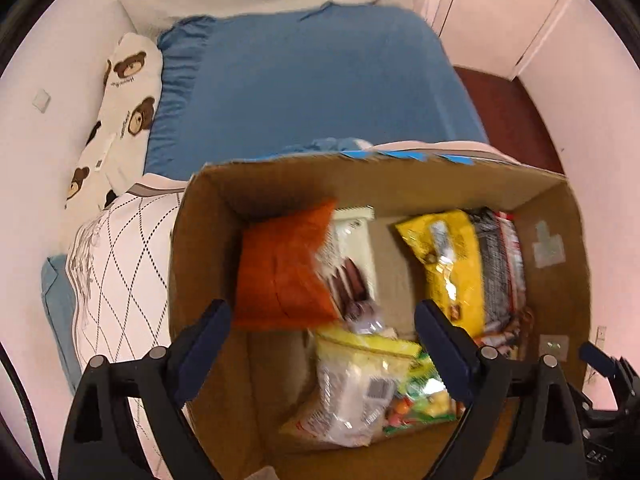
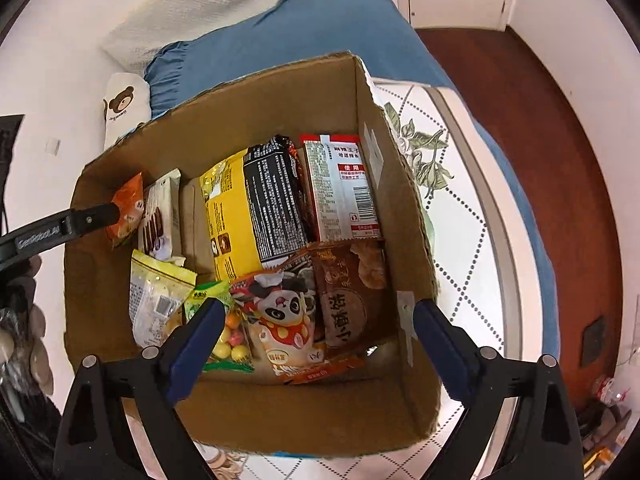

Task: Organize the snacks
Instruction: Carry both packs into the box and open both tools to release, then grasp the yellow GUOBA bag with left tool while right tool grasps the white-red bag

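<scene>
Left wrist: orange packet (image 1: 280,268) between parted fingers (image 1: 206,338)

The left gripper (image 1: 322,344) points steeply down, its two dark blue fingers (image 1: 204,344) spread wide with nothing pressed between the pads. The right gripper (image 2: 316,344) points steeply down as well, its blue fingers (image 2: 440,344) equally far apart and gripping nothing. In the right wrist view, the left gripper's black finger (image 2: 86,220) reaches in from the left edge, and below it, at that same edge, blurred fingers of the person's left hand (image 2: 24,332) wrap the handle. In the left wrist view, part of the right gripper shows at the lower right edge.
</scene>
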### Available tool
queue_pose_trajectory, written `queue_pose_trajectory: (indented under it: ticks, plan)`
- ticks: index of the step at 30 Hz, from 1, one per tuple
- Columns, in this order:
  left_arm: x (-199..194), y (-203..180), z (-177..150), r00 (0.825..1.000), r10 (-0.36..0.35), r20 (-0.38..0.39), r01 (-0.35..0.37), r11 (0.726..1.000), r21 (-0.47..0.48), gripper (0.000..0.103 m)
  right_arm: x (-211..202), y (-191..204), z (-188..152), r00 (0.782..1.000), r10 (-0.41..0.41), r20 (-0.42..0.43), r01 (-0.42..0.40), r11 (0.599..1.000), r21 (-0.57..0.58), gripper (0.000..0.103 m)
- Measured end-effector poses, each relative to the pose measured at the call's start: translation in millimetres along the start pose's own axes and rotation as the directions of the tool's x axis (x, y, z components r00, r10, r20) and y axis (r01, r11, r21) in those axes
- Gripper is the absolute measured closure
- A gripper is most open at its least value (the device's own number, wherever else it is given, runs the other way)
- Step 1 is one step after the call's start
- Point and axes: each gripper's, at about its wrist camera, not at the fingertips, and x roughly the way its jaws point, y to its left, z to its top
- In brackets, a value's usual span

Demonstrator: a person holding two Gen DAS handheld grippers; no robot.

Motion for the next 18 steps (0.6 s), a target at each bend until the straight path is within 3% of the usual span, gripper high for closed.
queue_pose_trajectory:
  ticks: [4,7,12,18]
  plan:
    - [-24,-13,-35,0.996,-0.03,0.085,0.03,1.0,-0.001,0.009,-12,7,-16,0.998,-0.036,0.054,0.039,0.998,-0.044,0.006]
    - [-41,-22,-60,0.988,-0.016,0.151,0.015,1.0,0.008,0.009,-25,13,-29,0.993,-0.058,0.106,0.067,0.995,-0.075,0.006]
    - [-60,-27,-97,0.977,-0.029,0.213,0.029,1.0,0.001,0.009,-46,17,-46,0.981,-0.076,0.177,0.095,0.99,-0.105,0.006]
    - [-92,-28,-134,0.952,-0.015,0.306,0.016,1.0,-0.001,0.009,-75,20,-74,0.962,-0.072,0.264,0.109,0.986,-0.128,0.006]
